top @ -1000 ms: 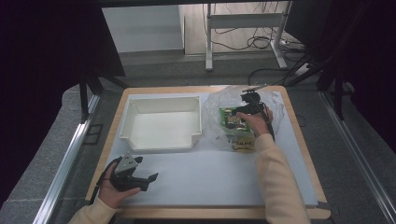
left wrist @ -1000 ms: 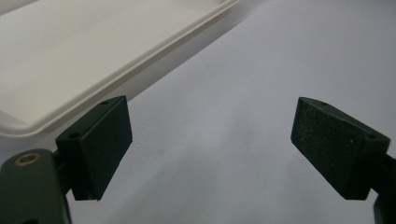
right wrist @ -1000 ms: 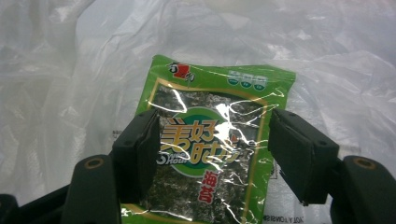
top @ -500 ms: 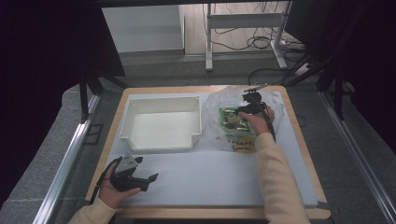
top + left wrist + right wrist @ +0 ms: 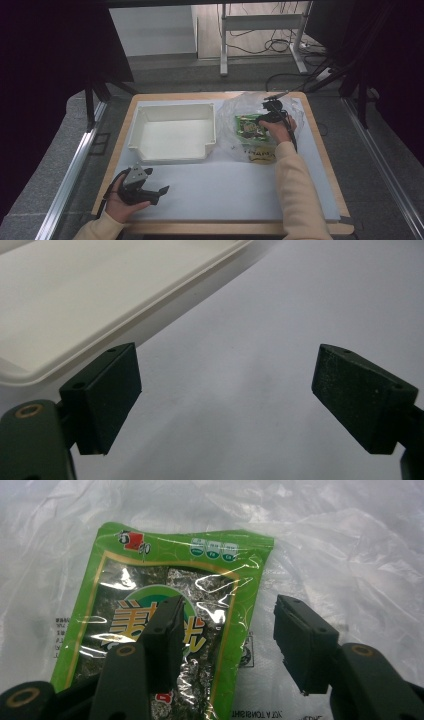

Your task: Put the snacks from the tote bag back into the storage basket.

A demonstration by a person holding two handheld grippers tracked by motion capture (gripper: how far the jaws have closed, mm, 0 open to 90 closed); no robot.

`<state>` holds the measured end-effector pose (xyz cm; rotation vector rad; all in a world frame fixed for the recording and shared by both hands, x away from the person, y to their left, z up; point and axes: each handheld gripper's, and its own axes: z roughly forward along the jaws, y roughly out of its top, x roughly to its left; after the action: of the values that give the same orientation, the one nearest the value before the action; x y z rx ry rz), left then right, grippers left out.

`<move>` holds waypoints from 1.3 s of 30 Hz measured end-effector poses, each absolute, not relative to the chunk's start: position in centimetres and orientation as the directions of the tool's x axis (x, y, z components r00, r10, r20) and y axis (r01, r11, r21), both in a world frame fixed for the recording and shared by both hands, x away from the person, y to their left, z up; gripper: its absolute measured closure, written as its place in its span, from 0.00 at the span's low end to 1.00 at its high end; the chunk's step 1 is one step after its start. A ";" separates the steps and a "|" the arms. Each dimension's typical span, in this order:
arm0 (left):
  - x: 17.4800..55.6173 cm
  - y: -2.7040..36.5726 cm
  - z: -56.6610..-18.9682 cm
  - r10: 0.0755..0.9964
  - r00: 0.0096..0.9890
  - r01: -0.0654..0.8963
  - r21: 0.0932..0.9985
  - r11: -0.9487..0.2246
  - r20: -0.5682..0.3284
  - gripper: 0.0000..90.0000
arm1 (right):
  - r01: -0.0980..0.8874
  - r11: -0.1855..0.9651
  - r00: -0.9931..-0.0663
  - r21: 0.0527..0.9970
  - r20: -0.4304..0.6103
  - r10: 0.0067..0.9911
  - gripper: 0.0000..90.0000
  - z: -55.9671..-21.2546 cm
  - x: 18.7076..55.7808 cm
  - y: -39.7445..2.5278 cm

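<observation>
Right tool point(image 5: 225, 640) hangs over the green seaweed packet point(image 5: 165, 630), jaws spread, one above the packet's face, the other off its edge at 3 o'clock over the clear plastic bag point(image 5: 340, 550). From the high view, packet point(image 5: 250, 127) and bag point(image 5: 235, 107) sit at the worktop's point(image 5: 225, 195) 2 o'clock. Left tool point(image 5: 145, 189) rests down at 7 o'clock, jaws wide apart, nothing between them, just below the white tray point(image 5: 172, 132).
</observation>
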<state>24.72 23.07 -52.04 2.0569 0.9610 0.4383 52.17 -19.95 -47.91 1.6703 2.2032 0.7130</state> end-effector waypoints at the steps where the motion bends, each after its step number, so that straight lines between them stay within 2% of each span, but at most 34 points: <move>1: 24.7 23.1 -52.0 0.759 0.650 0.480 0.788 -0.386 -0.024 0.14 | 0.818 0.205 -0.287 0.538 0.072 0.955 0.54 -48.0 52.2 -19.9; 18: 24.7 23.1 -52.0 0.759 0.650 0.479 0.789 -0.384 -0.025 0.14 | 0.852 0.202 -0.272 0.482 0.078 0.959 0.66 -49.1 52.5 -20.0; 31: 24.7 23.1 -52.0 0.759 0.651 0.477 0.791 -0.383 -0.025 0.14 | 0.873 0.190 -0.230 0.449 0.034 0.973 0.86 -49.1 52.4 -18.6; 39: 24.7 23.1 -52.0 0.759 0.651 0.476 0.791 -0.383 -0.024 0.14 | 0.877 0.200 -0.220 0.438 -0.006 0.976 0.93 -49.0 52.3 -17.9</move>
<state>24.66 23.06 -51.98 2.0523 0.9582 0.4399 52.28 -17.94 -49.01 1.7544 2.1964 0.5007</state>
